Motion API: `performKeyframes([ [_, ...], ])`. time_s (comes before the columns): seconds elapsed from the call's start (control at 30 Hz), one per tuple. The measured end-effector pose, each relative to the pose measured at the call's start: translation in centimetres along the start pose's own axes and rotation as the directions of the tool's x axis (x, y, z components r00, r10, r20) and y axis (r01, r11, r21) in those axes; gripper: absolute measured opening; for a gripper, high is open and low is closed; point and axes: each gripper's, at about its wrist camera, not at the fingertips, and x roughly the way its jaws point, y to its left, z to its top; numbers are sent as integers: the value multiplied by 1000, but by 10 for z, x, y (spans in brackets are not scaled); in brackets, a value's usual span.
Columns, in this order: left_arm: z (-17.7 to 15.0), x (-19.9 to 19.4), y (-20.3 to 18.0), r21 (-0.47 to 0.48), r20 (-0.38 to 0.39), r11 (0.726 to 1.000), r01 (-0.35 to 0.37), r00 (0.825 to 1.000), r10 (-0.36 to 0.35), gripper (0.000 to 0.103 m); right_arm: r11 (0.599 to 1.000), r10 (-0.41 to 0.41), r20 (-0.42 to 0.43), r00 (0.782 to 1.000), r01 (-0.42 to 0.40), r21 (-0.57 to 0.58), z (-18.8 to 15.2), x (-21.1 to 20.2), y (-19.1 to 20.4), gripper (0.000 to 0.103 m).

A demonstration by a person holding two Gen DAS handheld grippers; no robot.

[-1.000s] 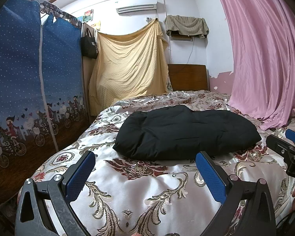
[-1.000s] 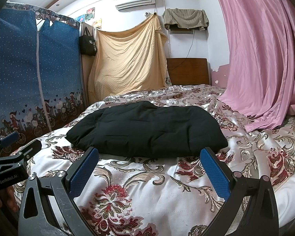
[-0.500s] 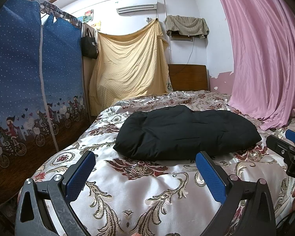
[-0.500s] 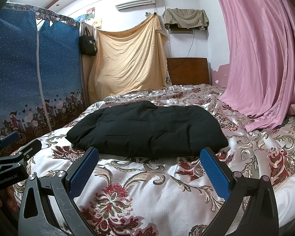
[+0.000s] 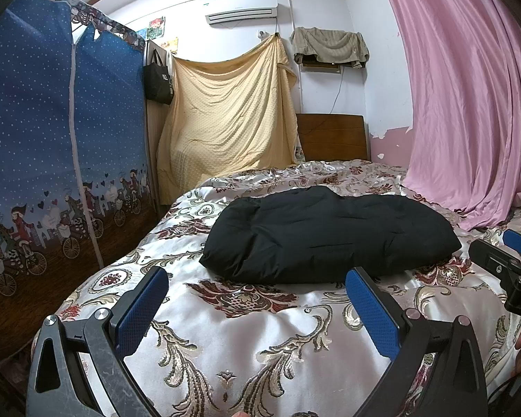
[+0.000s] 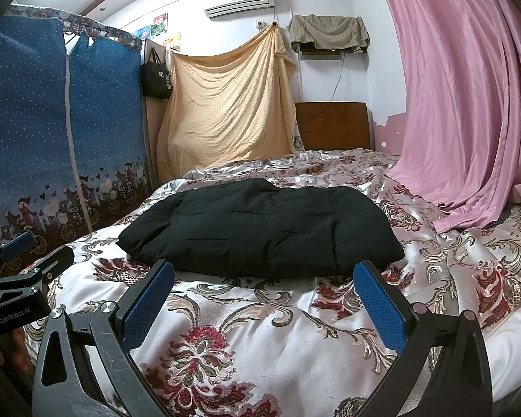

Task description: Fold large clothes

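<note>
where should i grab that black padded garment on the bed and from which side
Take the black padded garment by its near long edge, one end for each hand-held gripper, coming in low over the floral satin bedspread from the foot side. It lies flat and crosswise as a thick bundle, its near edge rounded and facing both open grippers: left, right. The far edge is out of view.

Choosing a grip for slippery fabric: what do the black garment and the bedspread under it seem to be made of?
Black garment: looks like padded, quilted matte cloth, with puffy bulk and stitched seams showing; probably a synthetic shell. Bedspread: looks like satin brocade, given its glossy sheen, soft highlights and woven red and gold scrollwork. The exact fibre cannot be told for either.
</note>
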Motion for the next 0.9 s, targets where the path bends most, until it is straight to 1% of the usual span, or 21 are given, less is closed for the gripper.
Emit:
performKeyframes([
  [0.37, 3, -3, 2, -11, 6, 1000, 4, 1000, -4, 103, 1000, 0, 0, 1000, 0, 1, 0, 0, 1, 102],
  [0.6, 5, -7, 0, -5, 27, 1000, -16, 999, 16, 103, 1000, 0, 1, 1000, 0, 0, 0, 0, 1, 102],
  [0.9, 1, -9, -3, -4, 32, 1000, -29, 999, 29, 103, 1000, -2, -1, 1000, 2, 1, 0, 0, 3, 102],
])
